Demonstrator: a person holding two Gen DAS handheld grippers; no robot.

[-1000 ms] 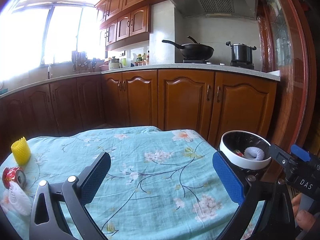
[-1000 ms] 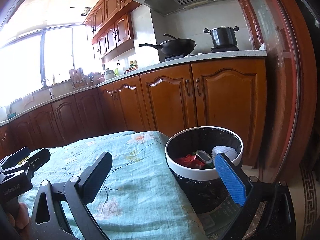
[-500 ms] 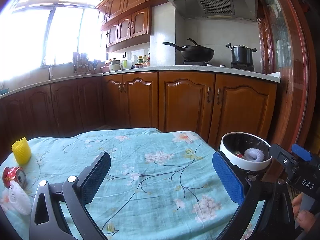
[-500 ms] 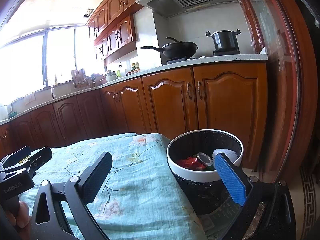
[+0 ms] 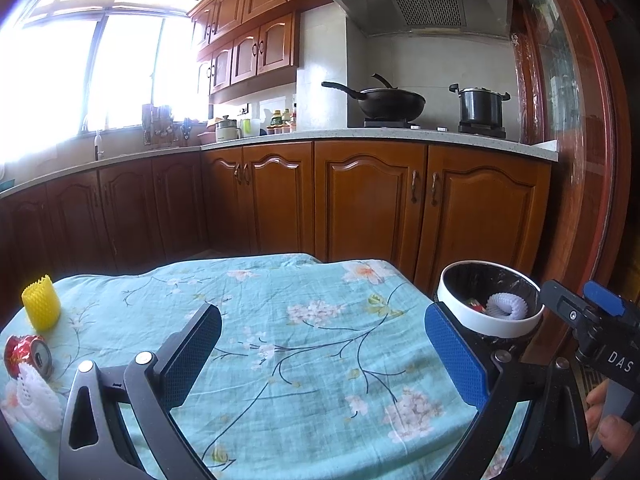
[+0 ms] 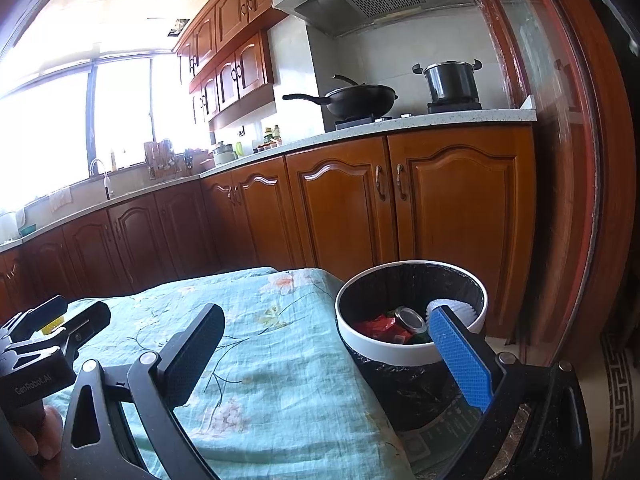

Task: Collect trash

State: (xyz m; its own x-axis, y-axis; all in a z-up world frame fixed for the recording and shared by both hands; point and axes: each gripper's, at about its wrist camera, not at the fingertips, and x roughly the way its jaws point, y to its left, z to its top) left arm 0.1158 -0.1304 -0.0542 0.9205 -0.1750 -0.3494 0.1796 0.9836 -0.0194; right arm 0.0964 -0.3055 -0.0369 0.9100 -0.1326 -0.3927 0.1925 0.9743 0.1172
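A white-rimmed bin (image 5: pixel 490 322) with a black liner stands off the table's right edge; it also shows in the right wrist view (image 6: pixel 400 346). Inside it lie white foam netting (image 5: pixel 505 306), a can (image 6: pixel 410 317) and red wrappers (image 6: pixel 378 327). On the table's left lie a crushed red can (image 5: pixel 26 354), white foam netting (image 5: pixel 36 398) and a yellow foam sleeve (image 5: pixel 41 308). My left gripper (image 5: pixel 322 352) is open and empty over the tablecloth. My right gripper (image 6: pixel 326 354) is open and empty, its right finger by the bin.
The table wears a teal floral cloth (image 5: pixel 280 340). Brown kitchen cabinets (image 5: pixel 360 200) run behind it, with a wok (image 5: pixel 384 104) and a pot (image 5: pixel 480 106) on the stove. A wooden door frame (image 5: pixel 576 160) stands to the right.
Both views have drifted a little; the bin sits slightly lower in each. Both grippers stay open and empty.
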